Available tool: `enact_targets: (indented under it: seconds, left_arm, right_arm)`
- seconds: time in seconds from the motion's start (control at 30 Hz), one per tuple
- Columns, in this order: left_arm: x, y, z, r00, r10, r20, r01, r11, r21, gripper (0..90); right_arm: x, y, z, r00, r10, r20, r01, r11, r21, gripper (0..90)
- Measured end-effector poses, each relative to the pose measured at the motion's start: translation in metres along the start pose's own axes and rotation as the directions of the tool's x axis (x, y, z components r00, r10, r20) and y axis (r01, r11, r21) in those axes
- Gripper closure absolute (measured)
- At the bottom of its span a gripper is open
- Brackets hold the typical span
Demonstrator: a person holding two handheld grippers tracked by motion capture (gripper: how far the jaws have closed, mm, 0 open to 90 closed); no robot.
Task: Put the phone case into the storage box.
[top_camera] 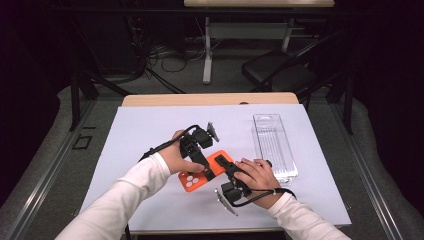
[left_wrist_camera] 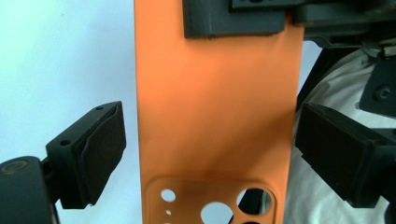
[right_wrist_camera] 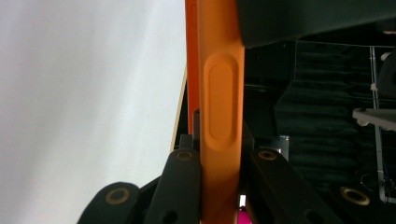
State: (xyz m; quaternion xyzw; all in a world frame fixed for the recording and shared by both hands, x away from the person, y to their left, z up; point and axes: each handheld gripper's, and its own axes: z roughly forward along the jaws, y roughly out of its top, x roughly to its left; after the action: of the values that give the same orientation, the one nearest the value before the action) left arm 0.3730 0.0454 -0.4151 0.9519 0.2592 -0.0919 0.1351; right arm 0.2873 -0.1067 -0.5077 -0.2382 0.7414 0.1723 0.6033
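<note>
Right gripper (top_camera: 227, 167) clamps orange phone case (top_camera: 200, 172) by its edge, just left of clear plastic tray (top_camera: 274, 145); left gripper (top_camera: 202, 165) jaws spread either side of case, pads off it.

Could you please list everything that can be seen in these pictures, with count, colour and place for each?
phone case: one, orange, with camera cut-outs, at the front middle of the sheet, between the two grippers
plastic tray: one, clear, ribbed, on the right of the sheet
sheet: one, white, covering the table top
table: one, light wood, its far edge showing beyond the sheet
chair: one, black, on the floor behind the table
left gripper: one, black, jaws open either side of the case, the pads clear of it
right gripper: one, black, shut on the case's edge
hands: two, in white sleeves, coming from the bottom edge
</note>
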Motion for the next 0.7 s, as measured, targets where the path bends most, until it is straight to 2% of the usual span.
enact_targets:
  seconds: [0.47,0.7]
  left_arm:
    - [0.005,-0.016,-0.012,0.9998,-0.017,-0.014,0.017,0.9998,-0.014,12.4]
    - [0.007,-0.028,-0.024,0.9996,-0.022,-0.016,0.021,0.9994,-0.028,15.4]
  right_arm:
    - [0.0,-0.01,0.0,0.9999,0.007,-0.01,-0.007,0.9994,0.032,85.9]
    - [0.002,-0.019,-0.003,0.9994,0.03,-0.018,-0.029,0.9978,0.06,85.9]
